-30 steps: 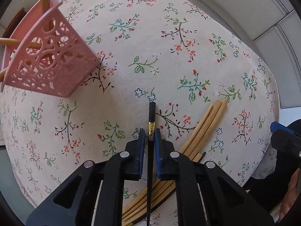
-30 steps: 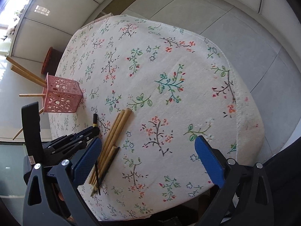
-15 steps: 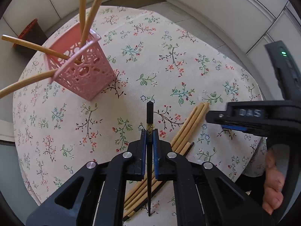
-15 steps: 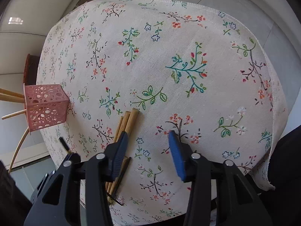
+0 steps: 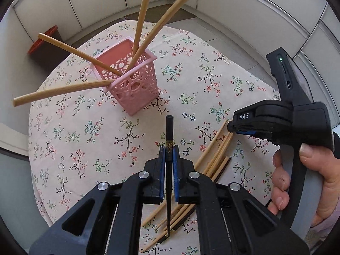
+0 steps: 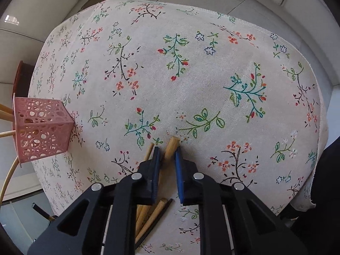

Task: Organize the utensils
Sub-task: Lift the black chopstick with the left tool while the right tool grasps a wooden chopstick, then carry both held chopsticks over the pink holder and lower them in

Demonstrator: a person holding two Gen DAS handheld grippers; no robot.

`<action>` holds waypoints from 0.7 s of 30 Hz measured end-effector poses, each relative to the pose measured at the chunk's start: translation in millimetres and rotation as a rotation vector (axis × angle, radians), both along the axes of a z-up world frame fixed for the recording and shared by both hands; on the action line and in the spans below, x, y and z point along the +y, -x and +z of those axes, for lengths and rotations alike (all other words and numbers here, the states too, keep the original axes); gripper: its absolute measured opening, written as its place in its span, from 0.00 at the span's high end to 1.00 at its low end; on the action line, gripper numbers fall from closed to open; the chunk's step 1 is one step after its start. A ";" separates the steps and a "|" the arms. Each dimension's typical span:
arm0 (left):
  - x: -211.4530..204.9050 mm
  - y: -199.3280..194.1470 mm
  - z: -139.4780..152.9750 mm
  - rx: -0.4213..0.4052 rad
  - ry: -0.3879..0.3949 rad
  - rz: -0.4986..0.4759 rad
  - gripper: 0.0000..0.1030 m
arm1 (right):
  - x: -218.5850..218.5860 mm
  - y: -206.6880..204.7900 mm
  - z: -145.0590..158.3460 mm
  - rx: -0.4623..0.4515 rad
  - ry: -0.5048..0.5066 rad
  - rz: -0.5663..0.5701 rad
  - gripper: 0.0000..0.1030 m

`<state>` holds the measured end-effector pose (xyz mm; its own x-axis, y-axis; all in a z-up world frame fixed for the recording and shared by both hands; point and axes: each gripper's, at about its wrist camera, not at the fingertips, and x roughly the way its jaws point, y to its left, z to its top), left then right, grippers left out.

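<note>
My left gripper is shut on a black chopstick and holds it above the table, tip toward the pink lattice basket. Several wooden chopsticks lean out of that basket. More wooden chopsticks and a dark one lie loose on the cloth. My right gripper is down over the far ends of this pile. Its jaws are closing around one wooden chopstick; a thin gap still shows beside the left pad. The basket stands at the left in the right wrist view.
A floral tablecloth covers the round table, and its edge drops off close on the right. A red-brown bin stands on the floor beyond the table. A person's hand grips the right gripper's handle.
The left gripper has risen with the black chopstick, so the basket's opening shows. The right gripper came down onto the loose wooden chopsticks, and its jaws narrowed from wide apart to close around one.
</note>
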<state>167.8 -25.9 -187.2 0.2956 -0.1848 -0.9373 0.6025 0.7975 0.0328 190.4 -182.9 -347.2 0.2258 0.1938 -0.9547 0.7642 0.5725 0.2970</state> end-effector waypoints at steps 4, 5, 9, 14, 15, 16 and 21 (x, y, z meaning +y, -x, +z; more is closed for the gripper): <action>0.6 2.7 7.5 -0.017 0.019 0.002 0.94 | -18.4 7.0 3.8 -0.104 -0.053 -0.005 0.89; 0.5 2.8 8.6 -0.021 0.022 0.006 0.94 | -22.6 8.4 5.9 -0.118 -0.055 -0.004 0.89; -0.5 5.5 16.8 -0.032 0.046 0.009 0.94 | -32.0 14.0 22.9 -0.194 -0.056 0.034 0.89; 1.0 9.0 28.1 -0.029 0.098 0.017 0.94 | -35.7 21.2 44.8 -0.297 -0.062 0.072 0.89; 2.1 9.9 32.5 -0.032 0.109 0.024 0.94 | -35.9 24.7 52.7 -0.321 -0.050 0.083 0.89; 3.7 10.9 37.8 -0.039 0.124 0.029 0.94 | -36.3 28.8 61.0 -0.346 -0.039 0.094 0.89; 10.5 20.6 69.6 -0.099 0.206 0.053 0.94 | -32.6 41.5 98.5 -0.453 -0.003 0.139 0.90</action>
<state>147.2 -15.4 -117.6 0.3986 -0.3507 -0.8474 0.5614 0.8240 -0.0769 148.9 -215.5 -248.8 0.5911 0.2542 -0.7655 0.4733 0.6592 0.5843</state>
